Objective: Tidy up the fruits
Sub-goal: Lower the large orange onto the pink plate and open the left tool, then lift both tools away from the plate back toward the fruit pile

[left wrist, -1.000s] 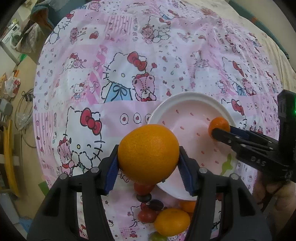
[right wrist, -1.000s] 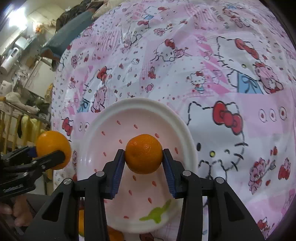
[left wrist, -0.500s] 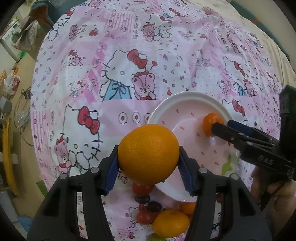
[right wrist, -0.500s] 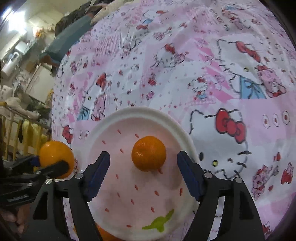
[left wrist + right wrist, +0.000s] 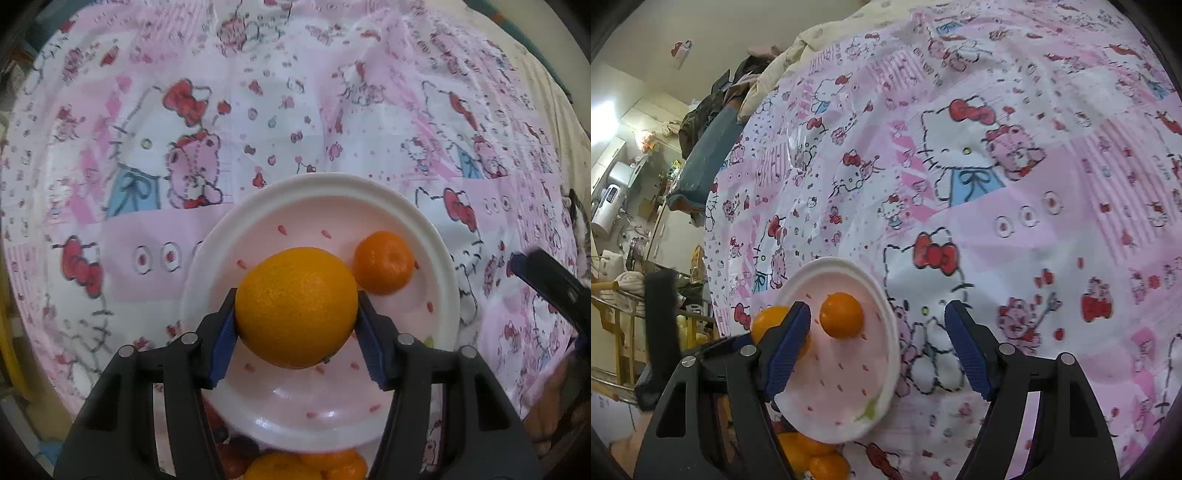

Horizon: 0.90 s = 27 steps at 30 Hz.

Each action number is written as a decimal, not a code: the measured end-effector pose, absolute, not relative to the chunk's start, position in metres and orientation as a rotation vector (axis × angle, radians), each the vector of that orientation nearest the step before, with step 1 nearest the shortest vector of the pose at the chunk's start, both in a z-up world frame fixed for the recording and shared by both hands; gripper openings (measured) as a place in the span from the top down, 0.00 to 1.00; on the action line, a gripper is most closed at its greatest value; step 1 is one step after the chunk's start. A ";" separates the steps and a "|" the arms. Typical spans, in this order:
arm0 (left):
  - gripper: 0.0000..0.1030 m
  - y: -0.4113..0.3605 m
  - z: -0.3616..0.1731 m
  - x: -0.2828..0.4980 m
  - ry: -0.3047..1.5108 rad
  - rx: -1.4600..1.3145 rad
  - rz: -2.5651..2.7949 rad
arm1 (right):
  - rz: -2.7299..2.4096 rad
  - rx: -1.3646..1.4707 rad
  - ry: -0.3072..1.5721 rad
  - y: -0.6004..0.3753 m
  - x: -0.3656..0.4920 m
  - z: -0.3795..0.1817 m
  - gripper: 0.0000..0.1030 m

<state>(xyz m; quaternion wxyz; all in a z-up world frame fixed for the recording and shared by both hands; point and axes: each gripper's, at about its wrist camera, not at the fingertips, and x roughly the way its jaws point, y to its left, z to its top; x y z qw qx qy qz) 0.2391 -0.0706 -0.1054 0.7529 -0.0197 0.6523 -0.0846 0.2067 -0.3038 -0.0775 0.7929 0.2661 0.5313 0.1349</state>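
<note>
Left gripper (image 5: 295, 328), low centre of frame, clamps the large orange (image 5: 295, 306) above the plate (image 5: 424, 229); right gripper (image 5: 877, 341) stands apart and empty. The small mandarin (image 5: 384, 262) lies just right of the orange: a hasty release could knock it rolling off the rim. The left gripper points steeply down, the right more shallowly

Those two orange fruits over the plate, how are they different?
The orange is clearly bigger than the mandarin. The orange is clamped in the left gripper above the plate; the mandarin lies loose on the plate. The orange looks yellower, the mandarin deeper orange. Both are round citrus with peel on.
</note>
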 end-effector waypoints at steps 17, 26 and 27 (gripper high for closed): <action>0.08 -0.074 -0.107 0.254 1.379 -0.045 -0.175 | 0.276 0.629 1.106 -0.325 0.198 -0.065 0.25; 0.08 -0.071 -0.080 0.237 1.284 -0.026 -0.162 | 0.301 0.590 1.083 -0.316 0.191 -0.049 0.24; 0.08 -0.068 -0.076 0.233 1.267 -0.022 -0.158 | 0.304 0.584 1.078 -0.315 0.189 -0.047 0.24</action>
